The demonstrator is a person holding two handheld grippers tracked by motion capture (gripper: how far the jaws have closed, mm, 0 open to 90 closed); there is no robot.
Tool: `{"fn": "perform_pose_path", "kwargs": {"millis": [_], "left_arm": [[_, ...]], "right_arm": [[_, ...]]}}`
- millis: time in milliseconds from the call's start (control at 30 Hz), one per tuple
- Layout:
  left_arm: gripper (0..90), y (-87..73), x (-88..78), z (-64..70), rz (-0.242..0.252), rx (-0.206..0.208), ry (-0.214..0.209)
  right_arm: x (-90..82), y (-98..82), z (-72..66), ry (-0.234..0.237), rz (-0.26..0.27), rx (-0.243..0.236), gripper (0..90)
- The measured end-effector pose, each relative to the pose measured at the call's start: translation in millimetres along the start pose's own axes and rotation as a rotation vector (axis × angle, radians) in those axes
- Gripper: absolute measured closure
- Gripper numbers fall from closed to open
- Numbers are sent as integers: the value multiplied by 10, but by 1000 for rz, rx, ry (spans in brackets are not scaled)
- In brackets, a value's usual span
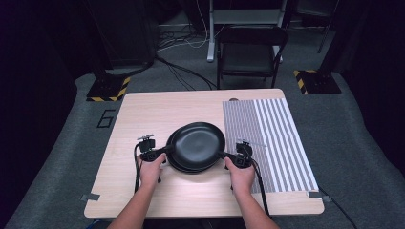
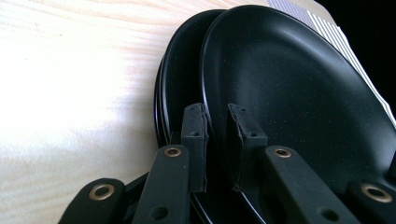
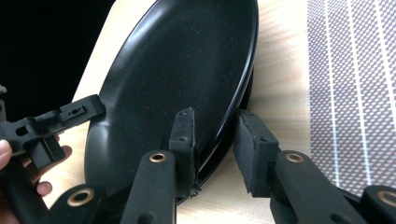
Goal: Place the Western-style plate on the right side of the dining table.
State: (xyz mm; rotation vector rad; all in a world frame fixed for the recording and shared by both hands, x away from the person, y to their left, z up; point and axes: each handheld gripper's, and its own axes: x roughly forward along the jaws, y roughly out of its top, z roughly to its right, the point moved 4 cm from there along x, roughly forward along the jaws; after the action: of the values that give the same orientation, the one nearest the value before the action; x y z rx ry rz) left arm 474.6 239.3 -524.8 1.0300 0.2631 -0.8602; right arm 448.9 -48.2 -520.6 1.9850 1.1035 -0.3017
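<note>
Closest to the camera, two forearms enter from the bottom of the high view, each hand carrying a gripper to one side of a stack of black plates [image 1: 196, 164] near the middle of the wooden table [image 1: 143, 114]. The left gripper [image 1: 162, 151] is set at the stack's left edge and the right gripper [image 1: 228, 155] at its right edge, so the plates lie directly between the two, inward from each.

In the left gripper view the jaws are seen nearly closed, with the rim of the top plate [image 2: 299, 93] caught between the pads and the lower plates left outside the grip. In the right gripper view a clear gap is seen between the outer pad and the plate rim [image 3: 233, 107]; that grip is judged released or not yet made.

Any lift is judged to depend on both rims being held evenly. Beyond the stack, a striped placemat [image 1: 272, 138] is laid on the right, nearer the right hand.
</note>
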Motion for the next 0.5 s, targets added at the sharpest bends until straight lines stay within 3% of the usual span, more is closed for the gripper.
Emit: {"fn": "perform_pose_path", "kwargs": {"millis": [300,367,500], "left_arm": [[767,-33,18,58,12,-1,25],[754,-41,35,73,6,18,33],[733,-60,97,72,-10,-30,-5]], "right_arm": [[74,-17,-20,-15,11,57,702],[89,-5,-11,-24,22,52,710],[100,44,3,-30,28,67,724]]}}
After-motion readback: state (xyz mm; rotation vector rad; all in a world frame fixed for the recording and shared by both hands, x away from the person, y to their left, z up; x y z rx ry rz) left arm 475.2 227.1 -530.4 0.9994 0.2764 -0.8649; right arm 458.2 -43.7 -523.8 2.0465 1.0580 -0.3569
